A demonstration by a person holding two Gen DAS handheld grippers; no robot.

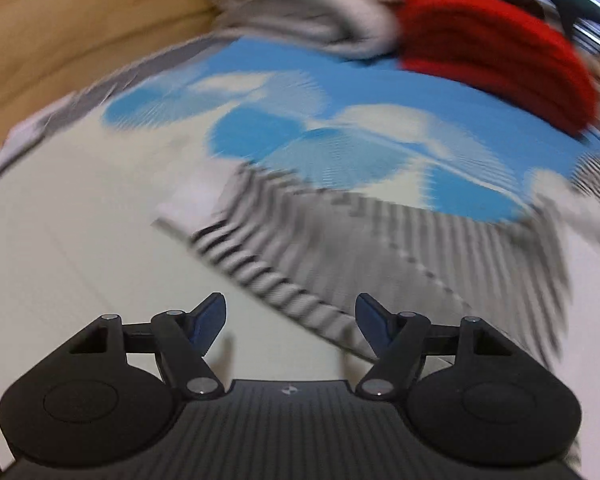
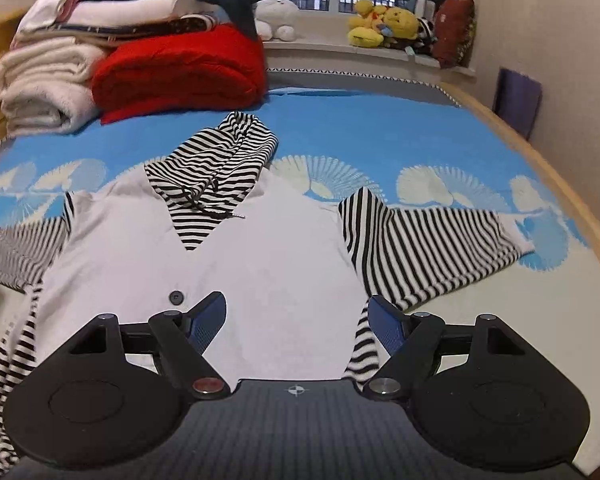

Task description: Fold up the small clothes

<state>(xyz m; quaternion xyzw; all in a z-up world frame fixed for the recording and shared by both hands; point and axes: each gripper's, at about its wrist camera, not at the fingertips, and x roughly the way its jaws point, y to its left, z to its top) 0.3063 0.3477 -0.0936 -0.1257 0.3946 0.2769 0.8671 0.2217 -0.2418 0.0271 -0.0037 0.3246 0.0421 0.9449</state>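
Hooded striped top (image 2: 228, 264) lies spread on the bed (image 2: 380, 136); both my tongs (image 1: 290, 320) (image 2: 296, 320) released, empty. Next: grasp the three-o'clock sleeve (image 2: 428, 240).

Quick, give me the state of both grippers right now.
Left gripper: open, holding nothing, above the striped sleeve.
Right gripper: open, holding nothing, over the white hoodie.

The top (image 2: 260, 240) is soft cloth, plain white with striped sleeves. The blanket (image 2: 48, 76) on the far left looks fluffy. The grippers (image 2: 296, 312) are matt black plastic with shiny metal pins.
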